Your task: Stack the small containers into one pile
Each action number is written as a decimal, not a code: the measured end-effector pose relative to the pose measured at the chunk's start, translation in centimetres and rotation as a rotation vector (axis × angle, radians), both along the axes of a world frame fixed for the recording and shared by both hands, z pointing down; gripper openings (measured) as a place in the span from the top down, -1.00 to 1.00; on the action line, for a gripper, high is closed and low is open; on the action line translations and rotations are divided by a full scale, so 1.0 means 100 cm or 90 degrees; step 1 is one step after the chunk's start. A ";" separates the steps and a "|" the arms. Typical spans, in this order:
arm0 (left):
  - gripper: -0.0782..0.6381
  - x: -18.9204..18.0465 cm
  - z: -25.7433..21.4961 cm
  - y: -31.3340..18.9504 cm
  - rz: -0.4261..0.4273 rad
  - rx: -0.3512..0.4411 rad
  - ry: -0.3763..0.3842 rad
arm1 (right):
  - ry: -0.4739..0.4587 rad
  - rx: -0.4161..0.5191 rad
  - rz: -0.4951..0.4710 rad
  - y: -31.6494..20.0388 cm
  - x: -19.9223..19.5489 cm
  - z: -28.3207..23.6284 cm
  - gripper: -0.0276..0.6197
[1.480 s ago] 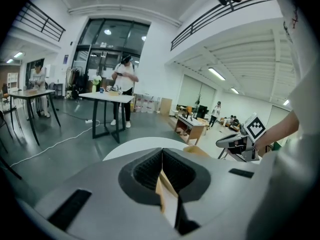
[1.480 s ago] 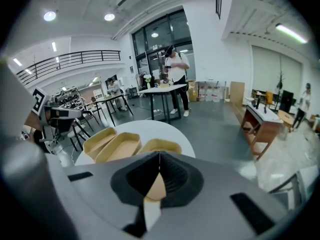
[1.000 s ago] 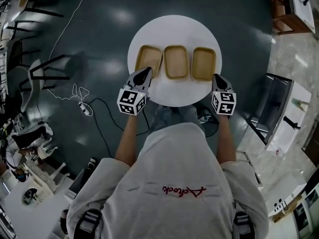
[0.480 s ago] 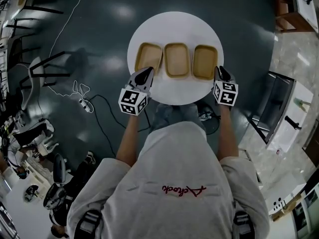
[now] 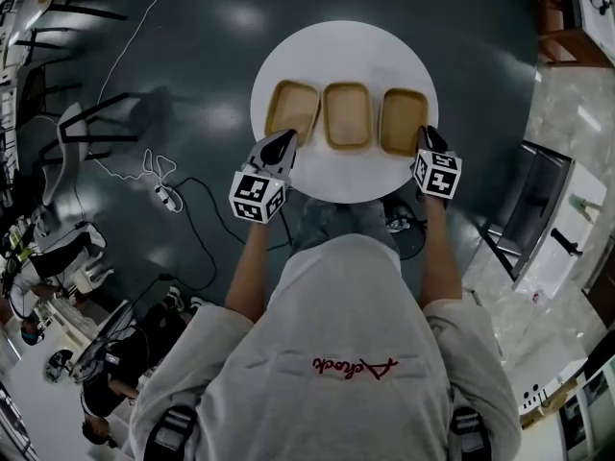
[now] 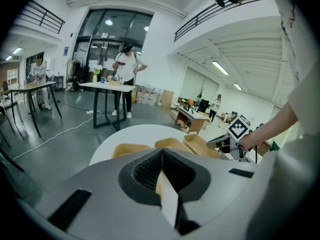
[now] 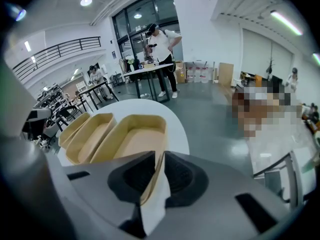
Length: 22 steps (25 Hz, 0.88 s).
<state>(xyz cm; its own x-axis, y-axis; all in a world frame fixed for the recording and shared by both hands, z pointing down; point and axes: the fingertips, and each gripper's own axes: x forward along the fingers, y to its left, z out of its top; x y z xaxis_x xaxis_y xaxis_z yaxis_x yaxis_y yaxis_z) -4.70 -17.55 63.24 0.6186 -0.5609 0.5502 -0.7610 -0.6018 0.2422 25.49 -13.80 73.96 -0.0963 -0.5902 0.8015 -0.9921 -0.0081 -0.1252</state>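
Dark polished floor all round, and in the middle of it the round white table (image 5: pixel 344 54) with three tan containers in a row across it: left container (image 5: pixel 291 109), middle container (image 5: pixel 348 115), right container (image 5: pixel 404 121). They lie side by side, close together, each flat on the tabletop, nothing stacked yet.

And the action is on the right! The right gripper (image 5: pixel 426 134) has come in from the table's near edge, where it sat a second ago, and dipped to the near right corner of the right container. Its jaws, together a second ago, have just been opening. In the right gripper view they now stand apart with the container's thin near wall rising in the slot between them, close to the left pad and not pinched as far as I can see. That reads as the set-up for a grab: the rim is lined up and only the squeeze is missing.

Over on the left, no change. The left gripper (image 5: pixel 282 140) keeps its place, jaws together, tip at the near rim of the left container; whether it touches I cannot tell.

So the task is at its very start. My guess is the right container goes first, up and into the middle one, and with a wall this thin a shallow bite could slip or tip it
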 end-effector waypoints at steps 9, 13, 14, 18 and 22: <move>0.74 0.001 0.000 -0.002 0.005 -0.001 0.005 | 0.031 0.027 0.011 -0.004 0.002 -0.017 0.80; 0.75 0.001 -0.005 -0.002 0.010 0.006 0.010 | 0.033 0.059 0.017 -0.008 0.001 -0.037 0.81; 0.74 0.002 -0.005 -0.003 0.010 0.008 0.012 | 0.032 0.066 0.018 -0.009 0.001 -0.042 0.81; 0.74 0.003 -0.011 -0.004 0.011 0.018 0.017 | 0.028 0.094 0.017 -0.016 -0.001 -0.059 0.81; 0.74 -0.002 -0.018 -0.003 0.004 0.027 0.021 | 0.022 0.128 0.008 -0.026 -0.011 -0.081 0.82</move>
<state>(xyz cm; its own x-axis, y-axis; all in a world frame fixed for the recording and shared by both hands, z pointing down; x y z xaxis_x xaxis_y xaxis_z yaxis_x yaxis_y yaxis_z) -4.92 -17.83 61.49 0.6403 -0.5791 0.5046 -0.7487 -0.6175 0.2413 24.41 -16.37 65.89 -0.0624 -0.7392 0.6706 -0.9959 0.0018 -0.0907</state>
